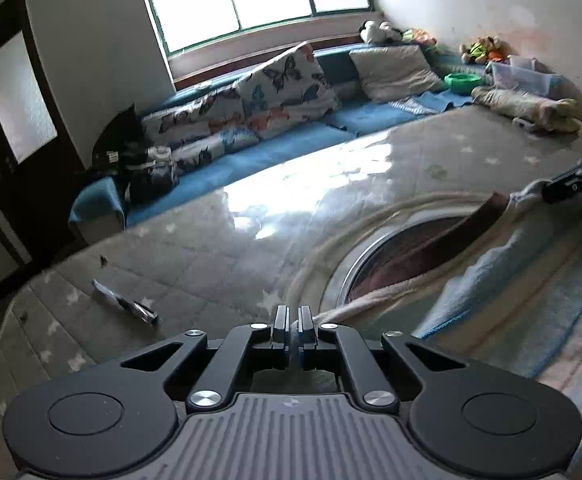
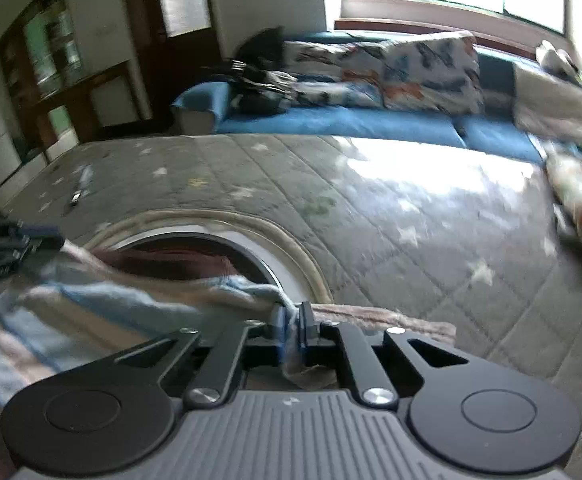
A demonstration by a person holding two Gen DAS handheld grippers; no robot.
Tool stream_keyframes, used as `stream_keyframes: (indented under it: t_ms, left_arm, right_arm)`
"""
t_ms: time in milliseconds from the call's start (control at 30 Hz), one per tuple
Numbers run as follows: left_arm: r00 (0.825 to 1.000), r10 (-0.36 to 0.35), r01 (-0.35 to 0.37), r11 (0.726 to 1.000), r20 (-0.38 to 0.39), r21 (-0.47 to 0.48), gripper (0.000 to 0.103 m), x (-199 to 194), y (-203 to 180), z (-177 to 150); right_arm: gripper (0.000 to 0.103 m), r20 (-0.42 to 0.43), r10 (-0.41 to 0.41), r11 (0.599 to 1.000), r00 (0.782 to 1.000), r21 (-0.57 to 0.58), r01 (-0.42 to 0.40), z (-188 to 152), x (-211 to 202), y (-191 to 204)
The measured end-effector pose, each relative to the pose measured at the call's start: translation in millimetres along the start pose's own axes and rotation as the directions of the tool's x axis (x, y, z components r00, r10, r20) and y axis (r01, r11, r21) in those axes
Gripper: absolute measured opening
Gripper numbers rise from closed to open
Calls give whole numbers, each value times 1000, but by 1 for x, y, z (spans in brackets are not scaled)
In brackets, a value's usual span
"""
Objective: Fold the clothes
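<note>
Left gripper: jaws pressed together, pinching a thin edge of the striped cloth, which runs off toward 3 o'clock in the left wrist view. Right gripper: jaws likewise clamped on a bunched corner of the same cloth, pale blue and pinkish-beige bands, trailing toward 9 o'clock in the right wrist view. Each tool shows in the other's camera: the right one at 3 o'clock in the left view, the left one at 9 o'clock in the right view, both with cloth at the tips.

Cloth hangs slack between the two grips, sagging over a round basin with a pale rim; a dark reddish-brown piece lies in or across it. The basin sits on a grey quilted mat with star print. Blue cushions and butterfly-print pillows lie at 12 o'clock. A small wrapper-like item lies on the mat at 9 o'clock in the left view.

Judgement: the step in hand is carrying the held edge forward to lay or fold it. Both views are motion-blurred. To do it well, keep both grips firm, hold the edge taut and level, clear the basin rim, and set the cloth down on open mat with corners square before letting go.
</note>
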State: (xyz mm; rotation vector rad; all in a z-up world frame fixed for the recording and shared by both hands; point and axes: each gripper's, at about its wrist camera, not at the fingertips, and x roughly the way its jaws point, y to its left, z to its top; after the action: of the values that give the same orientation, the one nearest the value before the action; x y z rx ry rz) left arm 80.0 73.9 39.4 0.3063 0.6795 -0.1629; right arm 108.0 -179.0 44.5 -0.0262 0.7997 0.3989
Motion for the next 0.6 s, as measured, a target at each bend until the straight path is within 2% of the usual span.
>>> stream_keyframes:
  t_ms: [133,267,333,433,600]
  left_arm:
    - [998,52,-53,998,-27,-42,8,12,7,3]
    - [998,64,-63,991,4,-122,8,-2,21,9]
    - [999,30,-27,990,20,-136,8,-13,20,13]
    - [998,-53,56,990,28,-131,8,-23,10,14]
    - [989,-144,139,984,-44,-108,8,-5,-7,10]
  right_arm:
    - [10,25,-2,997,1000,78,0,4,0,-12]
    - [15,95,-35,997,995,68,29,11,-22,-9]
    - [15,112,-16,999,994,30,13,12,-29,-1]
    - [15,75,56,998,996,-3,-56,13,-24,16]
    - [15,1,102,995,995,-22,-102,9,3,38]
